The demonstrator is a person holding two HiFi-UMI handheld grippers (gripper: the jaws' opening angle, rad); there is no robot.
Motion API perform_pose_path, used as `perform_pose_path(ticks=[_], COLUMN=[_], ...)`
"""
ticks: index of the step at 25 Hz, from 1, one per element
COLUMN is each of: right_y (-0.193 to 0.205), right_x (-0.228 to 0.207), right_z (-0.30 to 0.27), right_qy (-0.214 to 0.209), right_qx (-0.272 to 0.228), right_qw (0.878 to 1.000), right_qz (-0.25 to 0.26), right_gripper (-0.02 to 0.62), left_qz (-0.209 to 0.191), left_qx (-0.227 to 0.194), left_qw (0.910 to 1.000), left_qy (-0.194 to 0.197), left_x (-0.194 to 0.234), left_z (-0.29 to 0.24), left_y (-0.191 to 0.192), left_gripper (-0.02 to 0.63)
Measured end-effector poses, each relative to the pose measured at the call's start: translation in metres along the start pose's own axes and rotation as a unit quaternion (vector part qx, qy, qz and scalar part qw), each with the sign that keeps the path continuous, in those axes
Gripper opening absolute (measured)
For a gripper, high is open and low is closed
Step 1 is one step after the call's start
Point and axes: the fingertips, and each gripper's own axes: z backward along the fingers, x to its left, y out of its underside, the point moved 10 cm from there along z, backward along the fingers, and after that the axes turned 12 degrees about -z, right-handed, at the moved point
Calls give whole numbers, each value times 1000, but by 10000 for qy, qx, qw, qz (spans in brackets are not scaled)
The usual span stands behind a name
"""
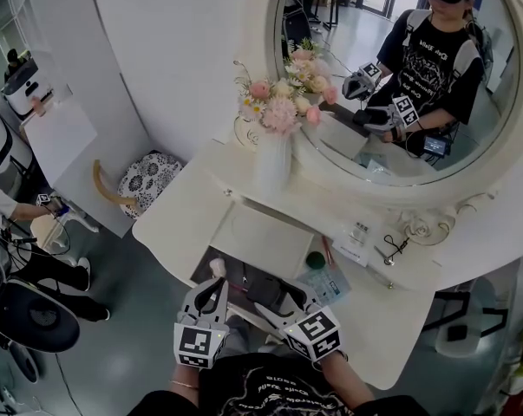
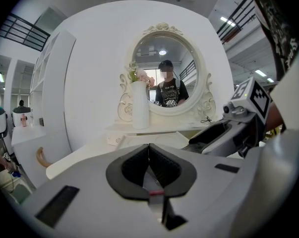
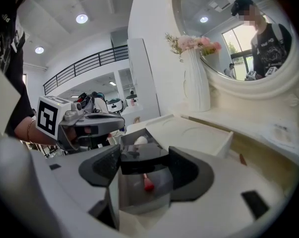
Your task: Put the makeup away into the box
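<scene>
A white box (image 1: 263, 243) lies open at the vanity's front, its lid laid back and a dark compartment (image 1: 235, 277) on the near side. A small white item (image 1: 216, 269) sits in that compartment. My right gripper (image 1: 277, 302) is shut on a glossy black makeup case (image 3: 139, 163), held just above the compartment's right part. In the right gripper view both pads press the case's sides, and the box lid (image 3: 196, 133) lies beyond. My left gripper (image 1: 211, 291) hovers at the compartment's left edge, shut and holding nothing, its pads (image 2: 149, 152) meeting at the tips.
A tall white vase of pink flowers (image 1: 274, 159) stands behind the box, before the round mirror (image 1: 400, 76). A green-capped item (image 1: 316, 260), a clear packet (image 1: 329, 282), a white card (image 1: 355, 237) and a black clip (image 1: 395, 250) lie to the right. A cushioned stool (image 1: 148, 180) stands left.
</scene>
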Motion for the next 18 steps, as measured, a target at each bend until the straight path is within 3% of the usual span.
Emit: perform_pose_path(ticks=[9,18], right_y=[6,7], right_x=[-1,-1], right_z=[-10,-14], right_qy=[164,292], right_qx=[93,166], right_qw=[9998,9993], right_qz=[-99,-148], right_gripper=[308,308], left_qz=[78,-78], left_qx=[-26,91], left_qw=[10000,9995], left_qy=[30,304], left_x=[7,5], left_z=[-1,-6], left_y=[0,4], left_gripper=[15,15])
